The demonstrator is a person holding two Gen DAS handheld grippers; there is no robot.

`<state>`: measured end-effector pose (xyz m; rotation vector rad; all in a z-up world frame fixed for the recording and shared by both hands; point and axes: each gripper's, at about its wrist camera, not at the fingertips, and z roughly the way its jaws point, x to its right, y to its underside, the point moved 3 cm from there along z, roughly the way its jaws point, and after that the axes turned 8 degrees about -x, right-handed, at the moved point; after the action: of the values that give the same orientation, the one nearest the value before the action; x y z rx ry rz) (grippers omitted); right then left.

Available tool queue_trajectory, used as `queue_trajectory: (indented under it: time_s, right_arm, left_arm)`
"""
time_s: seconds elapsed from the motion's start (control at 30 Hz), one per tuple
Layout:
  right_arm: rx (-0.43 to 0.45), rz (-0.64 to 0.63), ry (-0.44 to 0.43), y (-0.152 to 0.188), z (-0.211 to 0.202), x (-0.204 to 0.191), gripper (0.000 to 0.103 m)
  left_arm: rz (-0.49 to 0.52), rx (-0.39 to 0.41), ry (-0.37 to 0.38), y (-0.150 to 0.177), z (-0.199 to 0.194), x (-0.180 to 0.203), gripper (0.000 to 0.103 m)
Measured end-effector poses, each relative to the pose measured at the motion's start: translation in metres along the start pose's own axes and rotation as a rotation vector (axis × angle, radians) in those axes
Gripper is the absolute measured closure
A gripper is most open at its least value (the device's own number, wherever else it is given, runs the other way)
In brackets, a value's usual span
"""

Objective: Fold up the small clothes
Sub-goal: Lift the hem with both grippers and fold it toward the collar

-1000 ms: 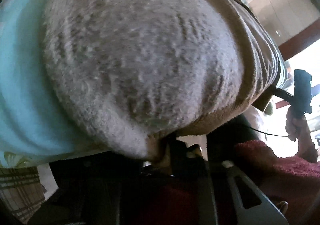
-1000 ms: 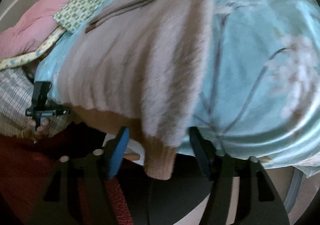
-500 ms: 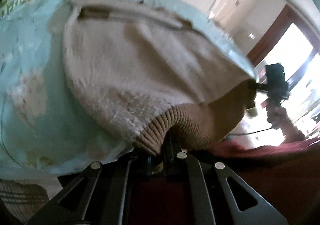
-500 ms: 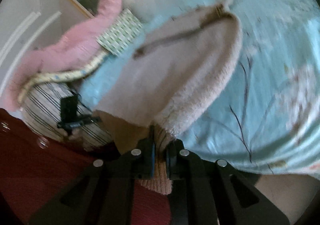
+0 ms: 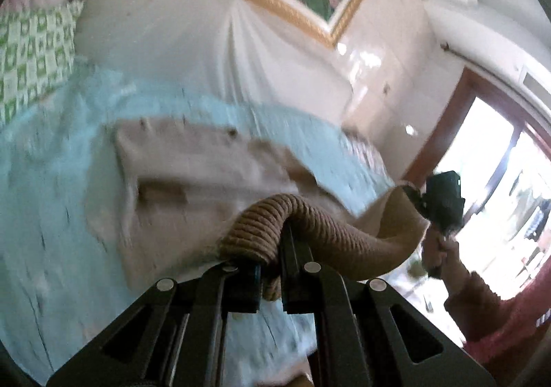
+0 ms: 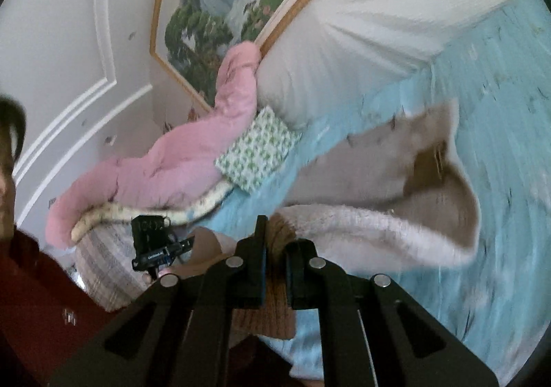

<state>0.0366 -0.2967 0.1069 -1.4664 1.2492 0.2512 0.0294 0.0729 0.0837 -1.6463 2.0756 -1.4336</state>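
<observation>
Bedroom scene: a bed [image 5: 48, 201] under a pale blue sheet, with a pink quilt [image 6: 179, 159] and a green-checked pillow [image 6: 258, 149] at far left. Left hand-held gripper [image 5: 268, 270] is clamped on the ribbed hem of a beige sweater [image 5: 193, 180]; the garment's far part lies on the sheet. Right hand-held gripper [image 6: 275, 266] is clamped on the hem's other corner, the jaws having just closed there.

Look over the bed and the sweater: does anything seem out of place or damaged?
Nothing stands out. The sweater is part lifted off the blue sheet, its ribbed hem pinched by both tools, with no tears visible.
</observation>
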Motion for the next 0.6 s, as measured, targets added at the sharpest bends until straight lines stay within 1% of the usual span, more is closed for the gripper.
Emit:
queue_trajectory:
  time_s: [0.1, 0.13, 0.17, 0.23, 0.3, 0.4, 0.47, 0.6]
  right_arm:
    - [0.022, 0.006, 0.024, -0.029, 0.013, 0.011, 0.094]
    - [0.028, 0.011, 0.031, -0.037, 0.016, 0.013, 0.094]
    - [0.035, 0.021, 0.043, -0.048, 0.021, 0.019, 0.094]
    - [0.039, 0.037, 0.083, -0.067, 0.032, 0.03, 0.094]
    - [0.03, 0.067, 0.142, -0.088, 0.048, 0.045, 0.094]
    - [0.025, 0.101, 0.181, -0.111, 0.07, 0.065, 0.094]
    - [0.018, 0.125, 0.217, -0.123, 0.083, 0.078, 0.094]
    - [0.01, 0.185, 0.272, -0.142, 0.102, 0.108, 0.094]
  left_arm:
    - [-0.005, 0.052, -0.014, -0.037, 0.014, -0.019, 0.098]
    - [-0.007, 0.056, -0.015, -0.043, 0.016, -0.025, 0.098]
    - [-0.009, 0.057, -0.025, -0.056, 0.026, -0.034, 0.098]
    - [-0.013, 0.054, -0.045, -0.074, 0.044, -0.049, 0.098]
    - [-0.024, 0.046, -0.057, -0.086, 0.061, -0.064, 0.098]
    - [-0.059, 0.035, -0.072, -0.108, 0.091, -0.093, 0.098]
    - [-0.09, 0.02, -0.081, -0.121, 0.109, -0.113, 0.098]
    - [-0.118, -0.011, -0.101, -0.14, 0.142, -0.142, 0.098]
